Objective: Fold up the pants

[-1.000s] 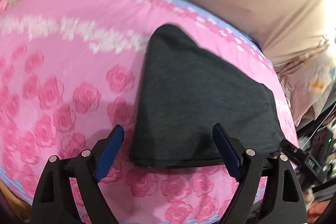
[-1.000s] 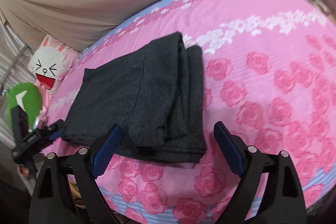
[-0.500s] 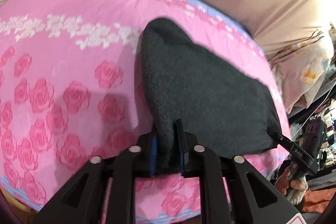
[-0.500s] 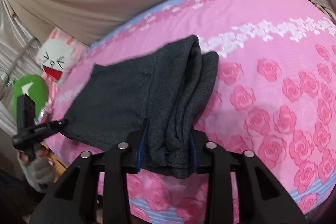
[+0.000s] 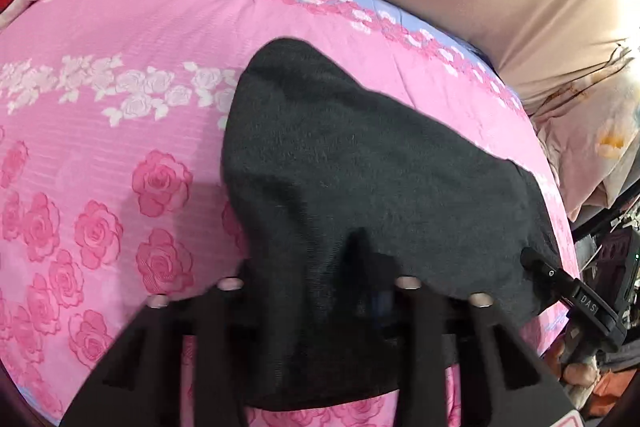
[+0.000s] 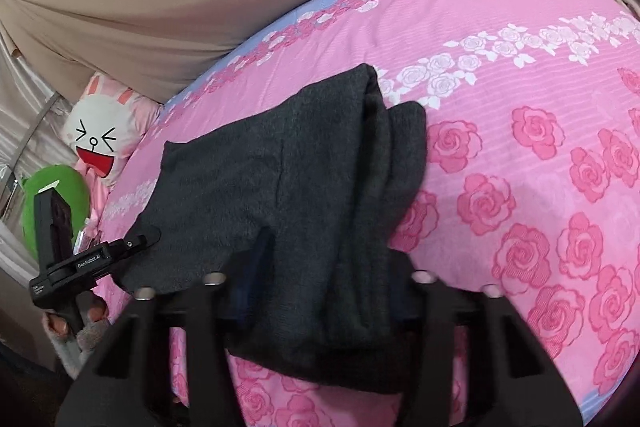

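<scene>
The pants (image 5: 360,163) lie folded on the pink bedspread (image 5: 120,67), near edge now lifted. A second ago both jaws stood wide; now our left gripper (image 5: 320,291) pinches one near corner and our right gripper (image 6: 320,287) is closing on the thick folded corner between its jaws. We judge the next fold can start.

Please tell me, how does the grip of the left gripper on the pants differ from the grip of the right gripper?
The left gripper pinches a thin bunch of the dark pants; the right gripper spans a thicker stack of folded layers, its jaws closing. The left gripper's jaws stand narrower than the right gripper's. Both hold the near edge over the pink bedsheet.
</scene>
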